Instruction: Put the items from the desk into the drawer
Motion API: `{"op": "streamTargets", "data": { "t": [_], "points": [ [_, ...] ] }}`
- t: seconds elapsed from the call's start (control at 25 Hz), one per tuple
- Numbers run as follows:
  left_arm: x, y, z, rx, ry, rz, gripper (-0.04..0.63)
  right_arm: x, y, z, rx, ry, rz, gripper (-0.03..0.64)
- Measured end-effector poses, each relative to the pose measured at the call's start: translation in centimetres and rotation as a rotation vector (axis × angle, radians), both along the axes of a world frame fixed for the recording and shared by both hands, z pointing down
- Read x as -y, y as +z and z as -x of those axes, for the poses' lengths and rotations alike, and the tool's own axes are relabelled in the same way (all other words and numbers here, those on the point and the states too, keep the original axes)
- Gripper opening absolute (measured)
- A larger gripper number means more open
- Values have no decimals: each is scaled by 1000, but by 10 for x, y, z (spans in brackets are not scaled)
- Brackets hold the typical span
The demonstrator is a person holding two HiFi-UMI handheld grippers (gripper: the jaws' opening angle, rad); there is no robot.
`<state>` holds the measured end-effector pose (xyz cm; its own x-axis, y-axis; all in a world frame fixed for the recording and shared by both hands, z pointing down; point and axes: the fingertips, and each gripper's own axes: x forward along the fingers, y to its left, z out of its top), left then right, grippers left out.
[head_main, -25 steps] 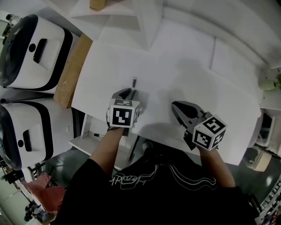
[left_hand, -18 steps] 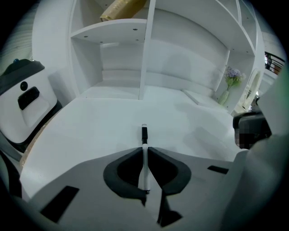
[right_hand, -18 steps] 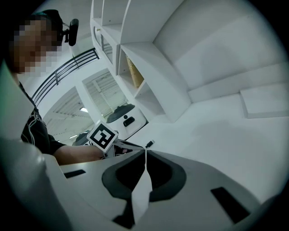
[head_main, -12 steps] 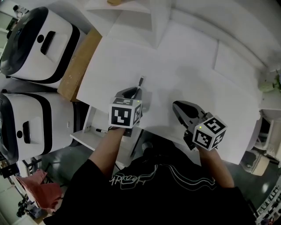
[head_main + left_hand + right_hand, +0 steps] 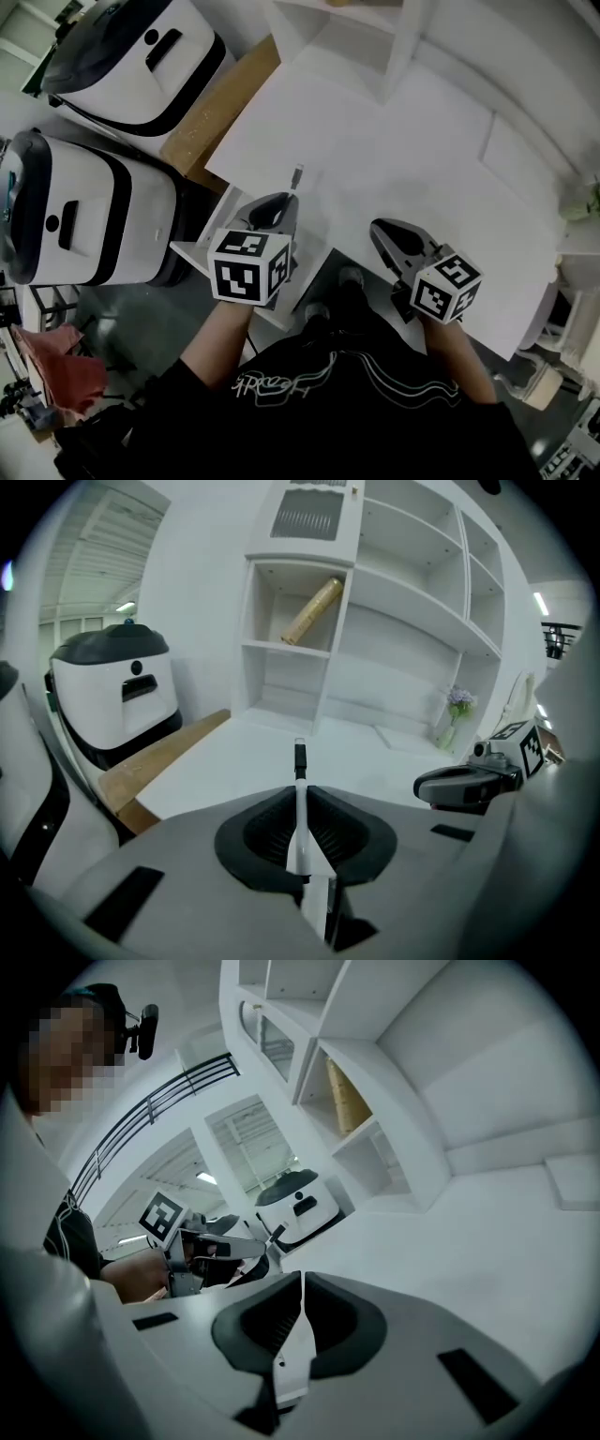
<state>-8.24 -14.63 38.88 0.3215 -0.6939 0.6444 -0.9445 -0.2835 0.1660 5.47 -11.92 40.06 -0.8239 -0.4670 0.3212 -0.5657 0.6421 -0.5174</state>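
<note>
Jaws of the left gripper point(image 5: 300, 803) have just closed on the pen point(image 5: 299, 761), now lifted off the counter point(image 5: 403, 159) and drawn back toward the open drawer point(image 5: 192, 251). Right gripper point(image 5: 300, 1283) is pinched together, empty. Lowering and release likely come next.

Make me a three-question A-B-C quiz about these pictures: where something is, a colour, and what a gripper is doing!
1. Where is the cardboard tube? A. On the floor B. In the shelf C. On a chair
2. What colour is the desk? A. White B. Red C. Green
3. What is the left hand-held gripper doing? A. Open, empty B. Shut on a pen C. Holding a cup
Answers: 1 B, it leans inside a shelf compartment. 2 A, its top is plain white. 3 B, its jaws have just been closing and pinch the pen.
</note>
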Motion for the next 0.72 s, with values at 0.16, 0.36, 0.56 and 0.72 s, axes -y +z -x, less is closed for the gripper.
{"op": "streamTargets", "data": {
  "t": [0.16, 0.36, 0.56, 0.72],
  "points": [
    [-40, -20, 36, 3, -95, -43, 52, -24, -9, 29, 9, -58, -17, 48],
    [-84, -22, 92, 13, -240, -59, 52, -52, -11, 77, 9, -149, -22, 48],
    [-106, 9, 135, 21, -373, -24, 52, -65, -8, 107, -11, -211, -16, 48],
    [-106, 41, 150, -50, -467, 37, 52, -58, -1, 113, -35, -230, 5, 48]
  ]
}}
